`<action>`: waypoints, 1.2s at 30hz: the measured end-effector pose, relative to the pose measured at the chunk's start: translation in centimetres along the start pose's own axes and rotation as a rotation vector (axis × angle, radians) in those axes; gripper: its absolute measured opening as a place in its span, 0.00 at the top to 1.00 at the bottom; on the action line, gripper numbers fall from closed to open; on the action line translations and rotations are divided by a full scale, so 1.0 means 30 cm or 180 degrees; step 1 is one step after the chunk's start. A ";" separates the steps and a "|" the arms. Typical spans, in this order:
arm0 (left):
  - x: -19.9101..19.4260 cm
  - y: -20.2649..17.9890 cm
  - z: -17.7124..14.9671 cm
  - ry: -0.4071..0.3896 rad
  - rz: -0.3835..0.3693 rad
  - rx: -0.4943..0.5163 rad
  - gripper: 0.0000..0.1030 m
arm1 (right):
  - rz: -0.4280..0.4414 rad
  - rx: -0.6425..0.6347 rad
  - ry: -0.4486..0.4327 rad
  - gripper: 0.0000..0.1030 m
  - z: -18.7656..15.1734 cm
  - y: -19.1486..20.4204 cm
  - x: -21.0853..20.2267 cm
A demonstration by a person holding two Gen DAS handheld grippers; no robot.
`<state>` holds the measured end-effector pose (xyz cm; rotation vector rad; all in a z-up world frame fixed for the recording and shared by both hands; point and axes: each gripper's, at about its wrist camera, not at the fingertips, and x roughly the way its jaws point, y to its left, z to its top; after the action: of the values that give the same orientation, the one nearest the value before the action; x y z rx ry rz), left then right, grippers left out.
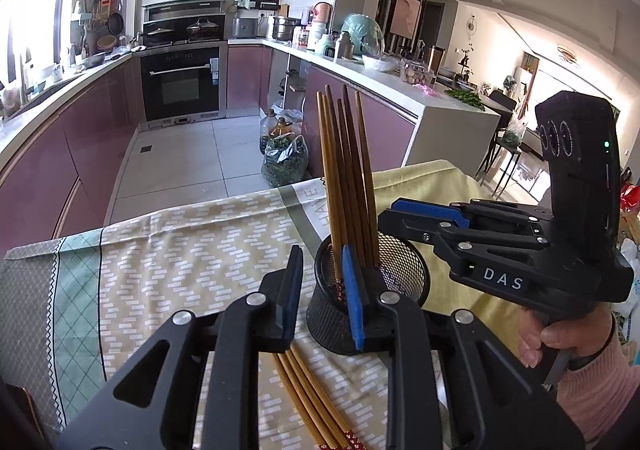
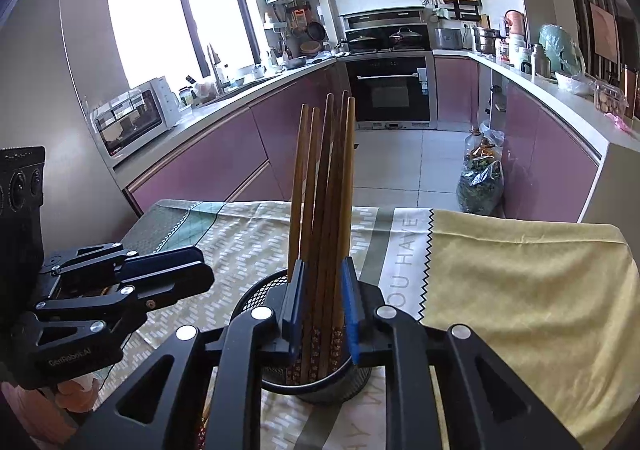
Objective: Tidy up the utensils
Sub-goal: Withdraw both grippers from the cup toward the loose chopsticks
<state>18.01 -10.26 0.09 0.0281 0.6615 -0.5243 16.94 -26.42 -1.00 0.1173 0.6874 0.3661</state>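
A: A kitchen with mauve cabinets; up front, a table under a patterned cloth [image 1: 168, 250]. What sits on it?

B: A black mesh cup [image 2: 320, 382] with chopsticks [image 2: 324, 209] standing upright in it. In the left view, more loose sticks [image 1: 308, 398] lie flat at 6 o'clock of the cup.

A: The grippers?

B: The left gripper [image 1: 324, 298] is spread wide and empty, one pad beside the cup's rim. The right gripper [image 2: 322, 310] straddles the upright sticks just above the rim; there are gaps on both sides, so I cannot tell that it grips them.

A: Room to move?

B: The cloth's far edge lies at 12 o'clock, with floor beyond. A bag of greens [image 2: 480, 181] stands on the floor at 2 o'clock in the right view. Only the right view shows the toaster oven [image 2: 136, 113] at 10 o'clock.
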 end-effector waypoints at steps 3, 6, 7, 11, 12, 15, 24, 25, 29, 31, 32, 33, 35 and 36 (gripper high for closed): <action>-0.045 0.007 -0.023 -0.0073 0.0024 0.0014 0.77 | 0.0069 -0.0018 -0.0021 0.84 -0.014 0.015 -0.022; -0.087 0.019 -0.056 -0.0124 0.0079 0.0036 0.73 | 0.0175 -0.0083 -0.0067 0.80 -0.032 0.045 -0.064; -0.096 0.021 -0.066 -0.0124 0.0093 0.0032 0.72 | 0.0221 -0.0115 -0.0079 0.79 -0.038 0.058 -0.079; -0.122 0.042 -0.130 -0.0087 0.0164 0.0018 0.71 | 0.0444 -0.0237 -0.0082 0.75 -0.085 0.119 -0.128; -0.126 0.048 -0.148 -0.0066 0.0174 0.0013 0.69 | 0.0477 -0.0272 -0.0058 0.75 -0.099 0.133 -0.132; -0.123 0.064 -0.206 0.0043 0.0198 -0.0011 0.67 | 0.0555 -0.0304 0.0041 0.72 -0.147 0.163 -0.125; -0.072 0.109 -0.386 0.0458 0.0169 -0.0159 0.66 | 0.0580 -0.0124 0.0535 0.72 -0.311 0.186 0.013; -0.067 0.111 -0.401 0.0484 0.0171 -0.0175 0.65 | 0.0563 -0.0116 0.0580 0.72 -0.327 0.189 0.025; -0.051 0.110 -0.444 0.0572 0.0163 -0.0229 0.65 | 0.0541 -0.0086 0.0715 0.72 -0.377 0.202 0.055; -0.048 0.105 -0.456 0.0604 0.0161 -0.0242 0.65 | 0.0524 -0.0100 0.0745 0.72 -0.391 0.213 0.061; -0.046 0.102 -0.460 0.0617 0.0158 -0.0242 0.65 | 0.0513 -0.0108 0.0753 0.72 -0.397 0.218 0.063; -0.043 0.100 -0.466 0.0626 0.0151 -0.0242 0.65 | 0.0514 -0.0107 0.0758 0.72 -0.403 0.221 0.062; -0.045 0.095 -0.471 0.0638 0.0146 -0.0233 0.64 | 0.0493 -0.0112 0.0763 0.72 -0.414 0.227 0.061; -0.047 0.092 -0.473 0.0640 0.0146 -0.0228 0.64 | 0.0482 -0.0116 0.0765 0.72 -0.421 0.227 0.056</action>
<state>10.16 -4.55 -10.73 0.0288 0.8738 -0.4567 8.08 -19.64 -10.20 0.0915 0.9115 0.5436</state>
